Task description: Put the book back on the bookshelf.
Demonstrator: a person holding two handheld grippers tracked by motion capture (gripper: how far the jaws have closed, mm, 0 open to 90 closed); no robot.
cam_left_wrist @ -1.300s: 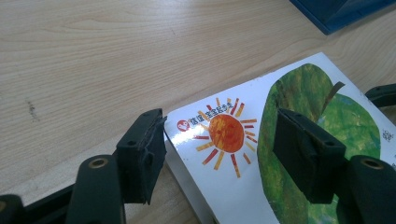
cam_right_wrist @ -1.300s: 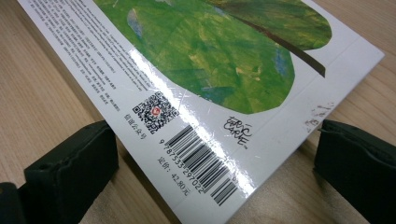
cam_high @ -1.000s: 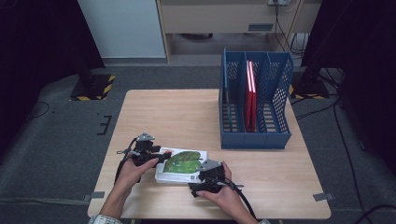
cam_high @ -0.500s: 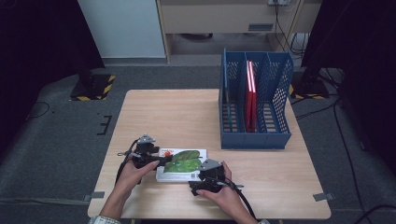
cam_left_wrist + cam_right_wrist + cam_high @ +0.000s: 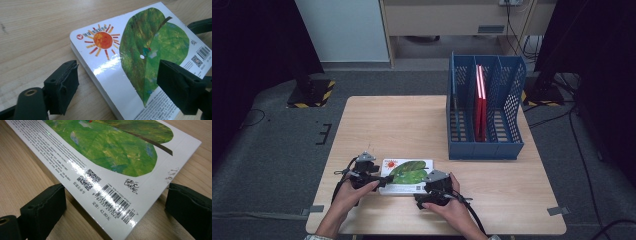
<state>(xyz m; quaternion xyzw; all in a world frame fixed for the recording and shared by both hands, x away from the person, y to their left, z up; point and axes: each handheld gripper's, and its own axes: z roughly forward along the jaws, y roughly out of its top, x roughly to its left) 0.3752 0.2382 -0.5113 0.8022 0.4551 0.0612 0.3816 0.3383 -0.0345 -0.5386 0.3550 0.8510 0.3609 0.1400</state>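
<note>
Between the black pads of the left gripper lies one corner of a glossy board book, and the jaws, which have just been opening, stand apart with neither pad pressing it. At the opposite end the right gripper straddles the barcode corner, its jaws also apart and clear of the edges. That book lies flat near the table's front edge, back cover up, showing a sun and a green leaf. It looks stiff, thick and fairly light, though its slick cover could slip, so a pinch across the thickness at a corner or short edge seems safest. Farther back on the right stands a blue mesh file rack; its middle slot holds what appear to be red books, while the outer slots look empty.
</note>
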